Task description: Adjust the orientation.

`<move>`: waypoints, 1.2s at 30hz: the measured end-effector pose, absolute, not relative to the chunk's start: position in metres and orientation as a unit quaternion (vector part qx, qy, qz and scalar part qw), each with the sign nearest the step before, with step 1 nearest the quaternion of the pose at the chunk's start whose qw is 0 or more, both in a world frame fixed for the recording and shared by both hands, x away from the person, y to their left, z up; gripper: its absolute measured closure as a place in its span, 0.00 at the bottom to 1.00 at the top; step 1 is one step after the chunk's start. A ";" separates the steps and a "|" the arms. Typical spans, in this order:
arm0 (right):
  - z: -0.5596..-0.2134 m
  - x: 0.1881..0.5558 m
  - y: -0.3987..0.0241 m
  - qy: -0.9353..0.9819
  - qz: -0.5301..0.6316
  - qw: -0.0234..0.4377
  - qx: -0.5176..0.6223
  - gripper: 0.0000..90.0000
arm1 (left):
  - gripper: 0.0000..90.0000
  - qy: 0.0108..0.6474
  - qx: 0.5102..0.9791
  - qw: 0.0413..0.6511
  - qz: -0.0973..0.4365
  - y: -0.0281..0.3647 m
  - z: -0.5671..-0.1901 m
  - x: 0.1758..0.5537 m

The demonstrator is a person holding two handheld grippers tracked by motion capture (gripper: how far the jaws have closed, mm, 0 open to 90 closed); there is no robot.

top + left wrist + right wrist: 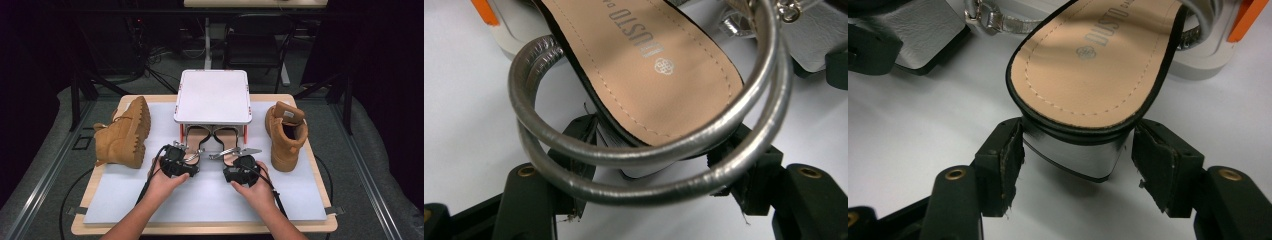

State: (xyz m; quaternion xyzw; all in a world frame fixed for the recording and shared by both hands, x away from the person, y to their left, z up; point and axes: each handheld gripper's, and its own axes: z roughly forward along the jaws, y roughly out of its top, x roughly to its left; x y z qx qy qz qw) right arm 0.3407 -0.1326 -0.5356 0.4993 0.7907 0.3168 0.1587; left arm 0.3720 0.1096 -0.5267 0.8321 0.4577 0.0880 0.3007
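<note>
Silver block-heeled sandals with tan insoles, the left one [644, 65] and the right one [1088, 70], lie side by side on the white surface [210, 200], their toes under the low white rack with orange legs [213, 97], between two tan suede boots [122, 132]. Each heel sits between parted fingers: the left gripper [649, 172] brackets its heel under the looped ankle strap [639, 150], and the right gripper [1075, 165] has gaps at both pads. Pulled before closing, a heel could slip free, or the strap could snag a finger and twist the sandal.
</note>
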 end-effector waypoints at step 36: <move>-0.523 0.309 -0.138 0.779 0.337 0.152 0.507 0.91 | 0.88 0.469 0.800 0.354 0.117 0.146 -0.529 0.339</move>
